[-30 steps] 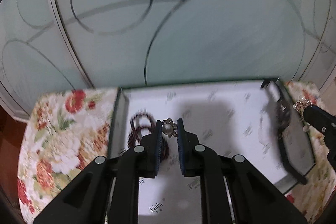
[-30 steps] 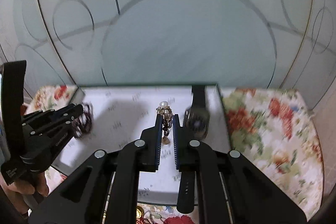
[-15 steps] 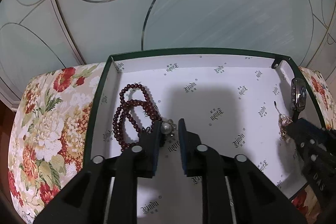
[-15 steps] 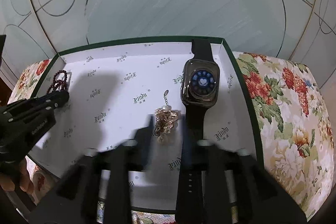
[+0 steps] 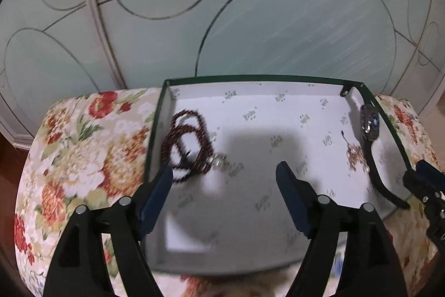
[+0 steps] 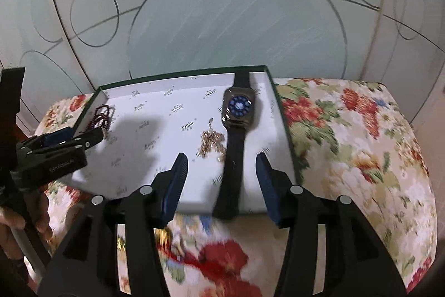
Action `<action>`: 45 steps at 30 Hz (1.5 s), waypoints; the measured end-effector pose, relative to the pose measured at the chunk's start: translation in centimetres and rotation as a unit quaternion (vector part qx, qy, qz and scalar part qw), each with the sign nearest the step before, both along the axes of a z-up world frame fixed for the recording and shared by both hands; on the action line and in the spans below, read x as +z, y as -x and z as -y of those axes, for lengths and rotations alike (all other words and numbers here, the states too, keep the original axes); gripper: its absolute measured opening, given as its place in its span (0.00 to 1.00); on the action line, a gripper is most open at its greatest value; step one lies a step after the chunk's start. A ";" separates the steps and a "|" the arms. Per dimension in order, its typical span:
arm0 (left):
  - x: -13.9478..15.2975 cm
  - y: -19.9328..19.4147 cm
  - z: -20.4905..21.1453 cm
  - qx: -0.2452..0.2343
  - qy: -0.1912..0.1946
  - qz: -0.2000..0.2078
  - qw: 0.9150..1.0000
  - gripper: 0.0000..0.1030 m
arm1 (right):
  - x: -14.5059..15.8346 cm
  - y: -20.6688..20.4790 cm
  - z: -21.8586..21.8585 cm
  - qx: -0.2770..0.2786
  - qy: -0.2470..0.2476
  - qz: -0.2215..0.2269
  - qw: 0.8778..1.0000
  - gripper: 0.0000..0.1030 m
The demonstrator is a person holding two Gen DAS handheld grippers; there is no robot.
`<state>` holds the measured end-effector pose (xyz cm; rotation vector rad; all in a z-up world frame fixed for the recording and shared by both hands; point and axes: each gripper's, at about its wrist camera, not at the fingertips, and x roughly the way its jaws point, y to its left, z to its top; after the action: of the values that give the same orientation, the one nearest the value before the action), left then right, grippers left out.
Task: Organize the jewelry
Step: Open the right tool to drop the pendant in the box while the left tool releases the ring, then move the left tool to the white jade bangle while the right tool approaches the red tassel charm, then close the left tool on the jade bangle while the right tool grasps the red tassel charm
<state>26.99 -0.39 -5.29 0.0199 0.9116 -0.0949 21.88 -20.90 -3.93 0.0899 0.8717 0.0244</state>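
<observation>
A green-rimmed box (image 5: 250,77) with a white lining holds the jewelry. Dark red beads (image 5: 186,146) lie at its left, with a pearl ring (image 5: 218,161) beside them. Just short of the ring, my left gripper (image 5: 224,170) has its jaws opening wide with nothing between them. A gold pearl bracelet (image 6: 212,142) lies next to a black smartwatch (image 6: 239,107) at the box's right. My right gripper (image 6: 221,159) hovers near the front edge, jaws opening. The watch strap runs beneath the gap, untouched by the pads.
The box (image 6: 180,74) sits on a floral cushion (image 5: 78,152) that extends to the right (image 6: 361,144). A frosted glass panel with ring patterns (image 5: 278,32) stands close behind. A person's hand (image 6: 16,224) holds the left gripper (image 6: 69,138) at the far left.
Both grippers let go and drew back toward the box's front edge. The ring now lies by the beads, the bracelet by the watch. Both pairs of jaws opened much wider.
</observation>
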 end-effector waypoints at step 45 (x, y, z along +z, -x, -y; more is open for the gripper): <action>-3.8 10.5 -0.6 0.000 0.003 -0.010 1.000 0.68 | -2.6 8.5 -1.5 0.018 -0.004 -0.051 0.999 0.51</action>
<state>16.52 0.22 -9.12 0.0137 0.9323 -0.0985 13.37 -19.40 -6.53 0.0846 0.9760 0.0568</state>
